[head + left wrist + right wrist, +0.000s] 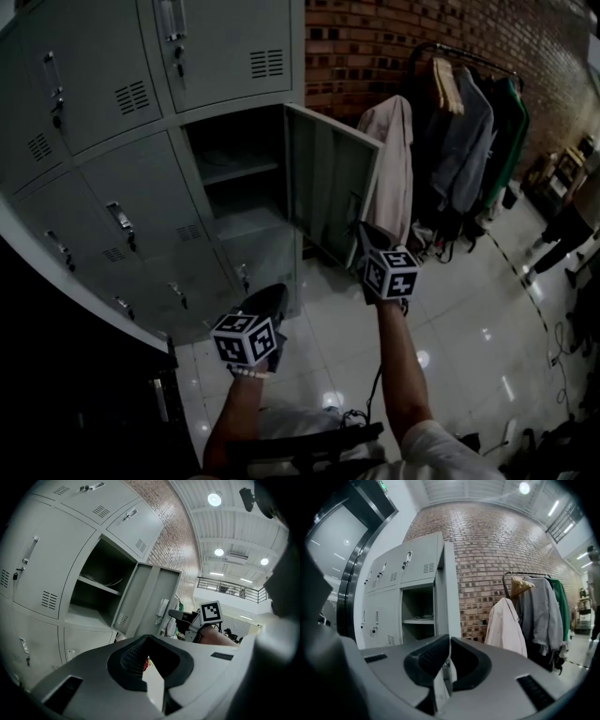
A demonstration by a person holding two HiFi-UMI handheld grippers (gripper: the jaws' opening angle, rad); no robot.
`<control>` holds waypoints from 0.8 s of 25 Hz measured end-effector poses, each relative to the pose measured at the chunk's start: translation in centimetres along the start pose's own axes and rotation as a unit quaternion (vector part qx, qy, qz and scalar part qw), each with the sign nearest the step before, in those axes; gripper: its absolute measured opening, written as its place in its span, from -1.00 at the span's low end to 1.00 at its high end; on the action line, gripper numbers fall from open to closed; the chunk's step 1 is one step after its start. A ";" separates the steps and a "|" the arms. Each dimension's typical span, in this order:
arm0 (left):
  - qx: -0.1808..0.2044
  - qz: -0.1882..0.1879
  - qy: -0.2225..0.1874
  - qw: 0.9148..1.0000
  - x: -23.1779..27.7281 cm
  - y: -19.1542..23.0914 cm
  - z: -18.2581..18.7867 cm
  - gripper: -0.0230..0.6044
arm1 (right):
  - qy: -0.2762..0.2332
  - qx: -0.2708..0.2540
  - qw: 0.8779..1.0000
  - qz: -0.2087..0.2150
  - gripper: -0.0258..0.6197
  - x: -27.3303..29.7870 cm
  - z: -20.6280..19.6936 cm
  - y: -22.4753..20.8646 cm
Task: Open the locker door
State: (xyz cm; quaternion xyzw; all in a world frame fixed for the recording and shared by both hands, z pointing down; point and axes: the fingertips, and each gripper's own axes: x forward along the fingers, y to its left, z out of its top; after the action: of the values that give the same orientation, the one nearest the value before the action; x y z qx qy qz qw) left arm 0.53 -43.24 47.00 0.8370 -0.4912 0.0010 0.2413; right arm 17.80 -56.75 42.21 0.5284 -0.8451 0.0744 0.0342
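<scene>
Locker door (333, 183) open near right tongs (364, 231)

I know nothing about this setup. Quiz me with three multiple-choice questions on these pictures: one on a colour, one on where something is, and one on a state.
1. What colour are the lockers?
A) red B) grey C) yellow

2. Where do the coats hang?
A) before the brick wall, right of the lockers B) inside a locker C) on top of the lockers

3. How is the door nearest the coats?
A) shut B) missing C) swung open

Answers:
1. B, every panel is pale grey.
2. A, bricks show behind them.
3. C, the shelf inside shows.
</scene>
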 end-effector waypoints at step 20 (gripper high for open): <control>-0.001 0.058 -0.003 0.998 -3.4 -2.9 -4.4 -0.94 | 0.051 0.032 0.991 0.121 -0.91 -9.4 -7.9 6.0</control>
State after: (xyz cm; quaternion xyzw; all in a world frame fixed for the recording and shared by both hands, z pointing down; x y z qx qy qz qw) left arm 2.22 -37.52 48.93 0.8066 -0.5399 0.0115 0.2404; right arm 16.40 -44.55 48.23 0.4187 -0.8971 0.1314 0.0511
